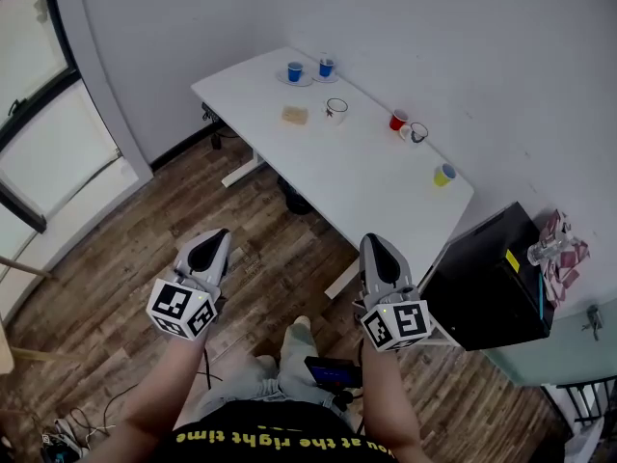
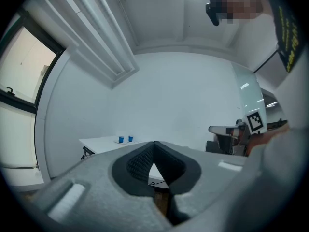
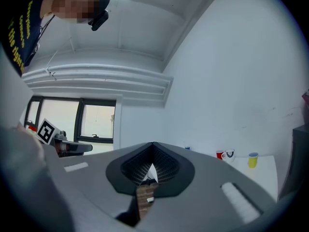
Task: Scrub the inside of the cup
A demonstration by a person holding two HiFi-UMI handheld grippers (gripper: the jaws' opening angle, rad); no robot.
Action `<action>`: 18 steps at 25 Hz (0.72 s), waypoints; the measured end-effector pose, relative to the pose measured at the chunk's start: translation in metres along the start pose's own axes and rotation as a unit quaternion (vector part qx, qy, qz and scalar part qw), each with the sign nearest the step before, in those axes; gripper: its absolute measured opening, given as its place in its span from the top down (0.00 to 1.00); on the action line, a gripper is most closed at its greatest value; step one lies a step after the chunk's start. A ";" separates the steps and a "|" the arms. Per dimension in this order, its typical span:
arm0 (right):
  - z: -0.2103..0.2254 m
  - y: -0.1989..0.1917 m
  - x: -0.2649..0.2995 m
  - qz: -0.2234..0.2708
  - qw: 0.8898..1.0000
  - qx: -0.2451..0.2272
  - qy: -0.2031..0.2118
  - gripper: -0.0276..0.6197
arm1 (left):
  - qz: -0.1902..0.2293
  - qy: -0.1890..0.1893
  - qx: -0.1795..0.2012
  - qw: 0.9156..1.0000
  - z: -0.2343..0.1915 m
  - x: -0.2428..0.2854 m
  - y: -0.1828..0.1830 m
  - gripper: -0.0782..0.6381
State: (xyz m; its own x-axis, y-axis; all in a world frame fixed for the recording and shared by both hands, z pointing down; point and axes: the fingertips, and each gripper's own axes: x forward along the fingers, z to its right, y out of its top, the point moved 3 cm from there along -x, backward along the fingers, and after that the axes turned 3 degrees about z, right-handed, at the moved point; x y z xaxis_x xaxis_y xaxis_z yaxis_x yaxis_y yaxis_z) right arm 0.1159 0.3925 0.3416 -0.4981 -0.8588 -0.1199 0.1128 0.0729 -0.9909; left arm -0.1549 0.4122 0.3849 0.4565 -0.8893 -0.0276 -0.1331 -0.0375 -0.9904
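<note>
Cup point(image 1: 335, 110) interior too small to see; tan item point(image 1: 294, 115) nearby unidentifiable; torso point(image 1: 280, 440) cut by bottom edge.

Grey left gripper point(image 1: 220, 235), right gripper point(image 1: 374, 242), black-white marker cubes point(image 1: 181, 309); black shirt point(image 1: 289, 424), yellow lettering point(image 1: 289, 441).

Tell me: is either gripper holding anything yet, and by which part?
Nothing is held. The left gripper and the right gripper both have their jaws together with nothing between them, and both are short of the table.
</note>
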 end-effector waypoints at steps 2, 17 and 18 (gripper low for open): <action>0.004 -0.005 0.009 -0.002 1.000 0.002 0.001 0.95 | -0.002 0.004 -0.004 1.000 -0.007 0.007 -0.003 0.89; 0.079 0.002 0.121 0.000 0.999 0.003 0.037 0.95 | 0.010 0.036 -0.006 0.999 -0.046 0.112 0.007 0.89; 0.084 0.004 0.128 0.001 0.999 0.003 0.040 0.95 | 0.012 0.039 -0.006 0.999 -0.048 0.120 0.009 0.89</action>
State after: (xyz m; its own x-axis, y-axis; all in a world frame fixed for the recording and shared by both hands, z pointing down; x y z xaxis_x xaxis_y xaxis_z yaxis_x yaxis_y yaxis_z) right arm 0.1251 0.2400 0.3270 -0.5650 -0.8153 -0.1267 0.1185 0.0718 -0.9904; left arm -0.1440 0.2834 0.3792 0.3824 -0.9232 -0.0395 -0.1534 -0.0212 -0.9879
